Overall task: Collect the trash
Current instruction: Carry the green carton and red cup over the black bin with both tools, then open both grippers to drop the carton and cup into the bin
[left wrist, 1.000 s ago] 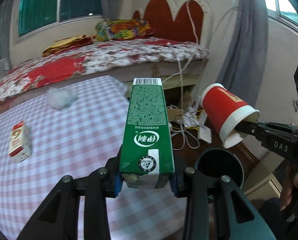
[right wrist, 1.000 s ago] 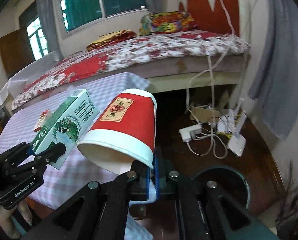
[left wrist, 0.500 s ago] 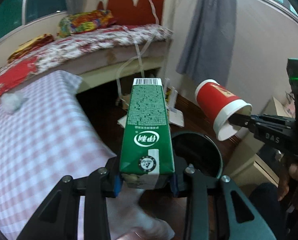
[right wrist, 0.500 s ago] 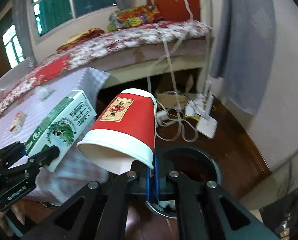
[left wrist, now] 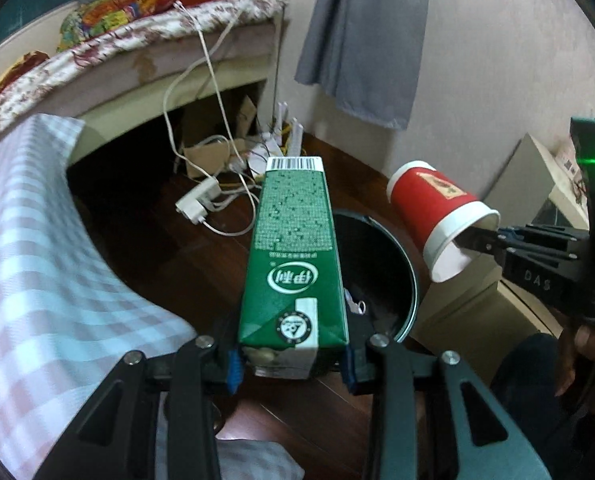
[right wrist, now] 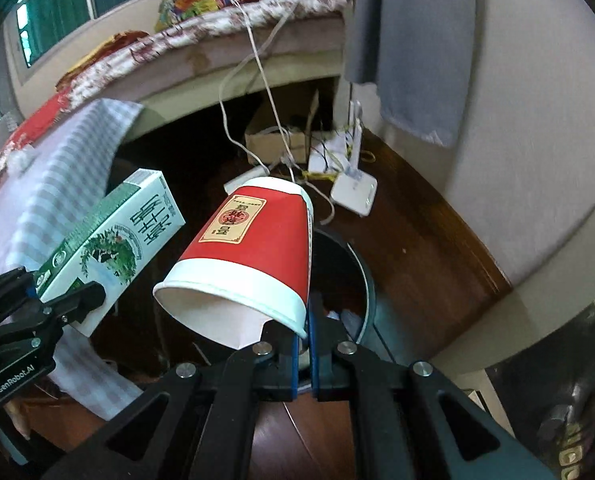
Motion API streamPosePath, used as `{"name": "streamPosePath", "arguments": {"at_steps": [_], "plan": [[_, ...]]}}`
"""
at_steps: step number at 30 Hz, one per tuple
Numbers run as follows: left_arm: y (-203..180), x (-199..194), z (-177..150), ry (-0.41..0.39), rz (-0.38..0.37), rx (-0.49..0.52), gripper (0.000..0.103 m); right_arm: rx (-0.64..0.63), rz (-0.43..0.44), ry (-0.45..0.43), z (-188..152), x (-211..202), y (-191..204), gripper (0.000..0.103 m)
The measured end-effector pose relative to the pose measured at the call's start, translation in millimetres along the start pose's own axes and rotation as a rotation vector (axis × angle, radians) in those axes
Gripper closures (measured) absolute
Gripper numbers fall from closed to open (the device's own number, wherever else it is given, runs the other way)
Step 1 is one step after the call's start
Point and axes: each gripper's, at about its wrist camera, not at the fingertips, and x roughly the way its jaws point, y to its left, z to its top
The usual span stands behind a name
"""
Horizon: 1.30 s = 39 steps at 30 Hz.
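My left gripper [left wrist: 291, 362] is shut on a green milk carton [left wrist: 293, 252], which sticks forward over the left rim of a round dark trash bin [left wrist: 401, 264] on the floor. In the right wrist view the carton [right wrist: 113, 244] and the left gripper [right wrist: 49, 300] show at the left. My right gripper [right wrist: 303, 344] is shut on the rim of a red paper cup [right wrist: 253, 252], held on its side above the bin [right wrist: 363, 280]. The left wrist view has the cup [left wrist: 437, 208] at the right, pinched by the right gripper [left wrist: 477, 238]. Scraps lie inside the bin.
A table with a checked cloth [left wrist: 29, 248] stands left of the bin. Behind it are a power strip [left wrist: 197, 202], cables, a cardboard box [right wrist: 281, 132] and a white router [right wrist: 353, 190] on the wooden floor. A bed [left wrist: 137, 48], a grey curtain [left wrist: 361, 40] and the wall lie beyond.
Both grippers swung right and down from above the table to over the bin, carton and cup still held. The views tipped downward, so the bin now lies right below.
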Motion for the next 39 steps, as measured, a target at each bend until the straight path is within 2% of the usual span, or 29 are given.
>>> {"name": "streamPosePath", "arguments": {"at_steps": [6,11,12,13,14,15,16,18,19,28,39], "plan": [[-14.8,32.1,4.0,0.07,-0.016,0.03,0.065,-0.002,-0.013,0.074,-5.6,36.5,-10.0,0.099],[-14.5,60.5,4.9,0.136,-0.043,0.001,0.063,-0.013,-0.008,0.145,-8.2,72.8,-16.1,0.098],[-14.1,65.4,4.5,0.148,-0.05,-0.003,0.056,-0.013,-0.008,0.156,-8.2,79.6,-17.1,0.098],[-12.2,72.7,4.5,0.179,-0.045,-0.009,0.044,-0.013,-0.003,0.173,-8.3,88.2,-17.8,0.092],[-12.1,76.9,5.4,0.192,-0.023,-0.004,0.037,-0.015,-0.001,0.189,-8.6,94.9,-18.8,0.06],[-12.1,76.8,5.9,0.189,-0.005,0.003,0.026,-0.017,-0.014,0.2,-7.8,100.3,-20.0,0.016],[-11.1,75.0,7.2,0.183,0.02,0.001,0.018,-0.012,-0.036,0.214,-7.9,105.1,-23.1,0.005],[-6.5,67.8,7.5,0.159,0.052,-0.014,0.006,0.001,-0.039,0.215,-7.7,105.3,-27.9,0.004],[-4.8,65.8,7.4,0.153,0.066,-0.013,0.004,0.005,-0.046,0.206,-7.0,101.5,-30.1,0.004],[-2.6,57.3,1.6,0.152,0.108,0.003,0.004,-0.007,-0.08,0.151,-4.5,75.8,-27.7,0.0],[-9.9,32.0,7.4,0.096,0.1,0.013,0.004,-0.018,-0.089,0.056,7.5,31.2,-14.2,0.0]]}}
